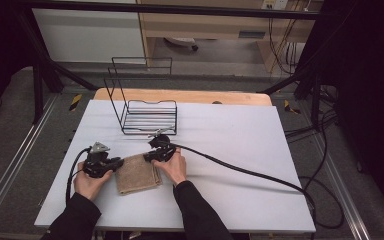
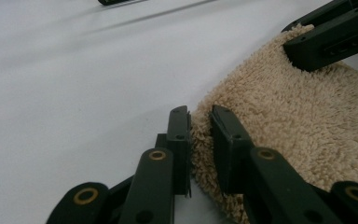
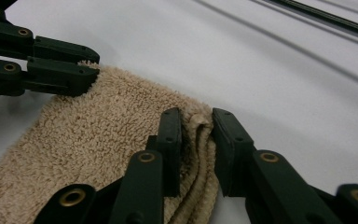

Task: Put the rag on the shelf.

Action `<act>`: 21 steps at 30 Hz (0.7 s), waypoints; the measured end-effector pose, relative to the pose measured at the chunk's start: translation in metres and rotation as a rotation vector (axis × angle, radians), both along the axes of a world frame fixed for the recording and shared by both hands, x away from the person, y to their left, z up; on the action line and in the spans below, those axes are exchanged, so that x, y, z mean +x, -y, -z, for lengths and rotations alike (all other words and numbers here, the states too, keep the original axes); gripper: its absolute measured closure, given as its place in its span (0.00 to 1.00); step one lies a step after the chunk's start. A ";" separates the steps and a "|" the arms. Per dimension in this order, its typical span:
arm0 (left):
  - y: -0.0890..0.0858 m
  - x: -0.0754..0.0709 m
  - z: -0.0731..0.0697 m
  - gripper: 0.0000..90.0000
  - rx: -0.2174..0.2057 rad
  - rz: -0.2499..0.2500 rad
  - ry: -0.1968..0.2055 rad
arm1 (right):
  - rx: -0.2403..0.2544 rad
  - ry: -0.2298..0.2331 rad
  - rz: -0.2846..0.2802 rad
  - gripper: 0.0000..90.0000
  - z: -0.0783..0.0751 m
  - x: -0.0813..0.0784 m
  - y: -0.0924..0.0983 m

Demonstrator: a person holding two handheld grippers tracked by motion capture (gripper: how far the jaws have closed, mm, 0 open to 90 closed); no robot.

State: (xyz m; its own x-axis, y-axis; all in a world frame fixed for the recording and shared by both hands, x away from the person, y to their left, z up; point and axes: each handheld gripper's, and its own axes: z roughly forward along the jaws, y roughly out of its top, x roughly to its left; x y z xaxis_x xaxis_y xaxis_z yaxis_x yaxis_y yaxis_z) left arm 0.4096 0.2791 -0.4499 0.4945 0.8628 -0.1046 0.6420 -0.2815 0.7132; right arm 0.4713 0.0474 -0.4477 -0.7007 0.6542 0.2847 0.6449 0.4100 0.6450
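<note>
A folded beige towel (image 1: pixel 137 175) lies flat on the white table (image 1: pixel 230 145) near its front left. My left gripper (image 1: pixel 119 162) is at the towel's left corner, and in the left gripper view its jaws (image 2: pixel 200 116) pinch the fluffy towel edge (image 2: pixel 298 116). At the towel's far right corner is my right gripper (image 1: pixel 147 157). In the right gripper view it (image 3: pixel 196 119) is shut on the towel's (image 3: pixel 102 126) stacked folded layers. Each gripper view also shows the other gripper (image 2: pixel 326 42) (image 3: pixel 60 65) at the towel's opposite corner.
A black wire rack (image 1: pixel 147 117) stands on the table just behind the grippers. A thick black cable (image 1: pixel 240 170) trails from the right gripper across the table to its right front edge. A wooden strip (image 1: pixel 180 95) borders the far edge.
</note>
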 end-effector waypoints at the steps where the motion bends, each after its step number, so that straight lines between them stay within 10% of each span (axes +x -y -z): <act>1: 0.000 0.000 0.000 0.86 -0.001 0.001 -0.001 | 0.000 0.000 0.000 0.85 0.000 0.000 0.000; 21: -0.003 -0.002 -0.004 0.94 -0.041 -0.010 0.012 | 0.015 0.009 0.003 0.91 -0.009 -0.003 0.002</act>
State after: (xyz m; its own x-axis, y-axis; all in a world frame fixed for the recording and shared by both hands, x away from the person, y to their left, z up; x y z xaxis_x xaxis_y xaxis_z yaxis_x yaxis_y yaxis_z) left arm 0.4075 0.2816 -0.4455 0.4874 0.8628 -0.1338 0.6356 -0.2455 0.7319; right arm 0.4687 0.0451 -0.4387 -0.7010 0.6522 0.2885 0.6406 0.3980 0.6566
